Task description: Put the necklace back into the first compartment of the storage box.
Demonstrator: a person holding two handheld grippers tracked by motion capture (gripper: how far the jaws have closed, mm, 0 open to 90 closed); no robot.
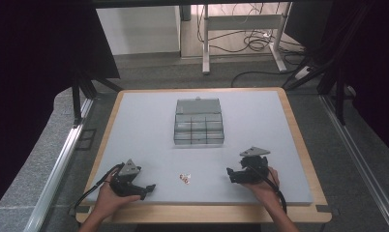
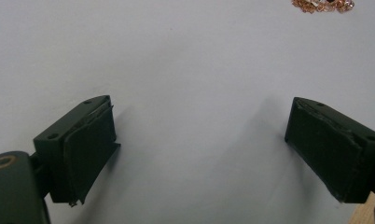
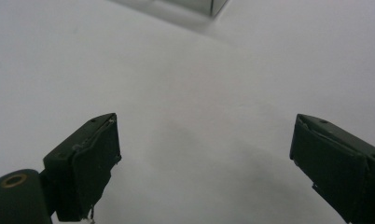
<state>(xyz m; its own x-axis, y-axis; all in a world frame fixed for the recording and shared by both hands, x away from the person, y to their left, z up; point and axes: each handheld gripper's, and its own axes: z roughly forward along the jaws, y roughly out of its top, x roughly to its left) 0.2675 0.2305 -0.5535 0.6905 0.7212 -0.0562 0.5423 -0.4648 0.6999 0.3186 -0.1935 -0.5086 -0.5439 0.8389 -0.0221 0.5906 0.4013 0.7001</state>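
- While both grippers rested low in the high view, the small coppery trinket (image 1: 185, 178) lay between them at lower centre, apart from each.
- The left gripper (image 1: 145, 189), jaws wide and empty, saw it at upper right (image 2: 322, 5).
- The right gripper (image 1: 230, 174), likewise spread and empty, pointed leftward; the clear compartment box (image 1: 199, 122) sat mid-frame beyond.

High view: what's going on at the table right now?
A person holds a gripper in each hand near the front edge of the grey table. The left gripper and right gripper both have their jaws wide open with nothing between them. A small pile of pinkish-gold jewellery lies untouched between the two. The clear compartment box sits farther back, its lid open. Nothing has been picked up yet.
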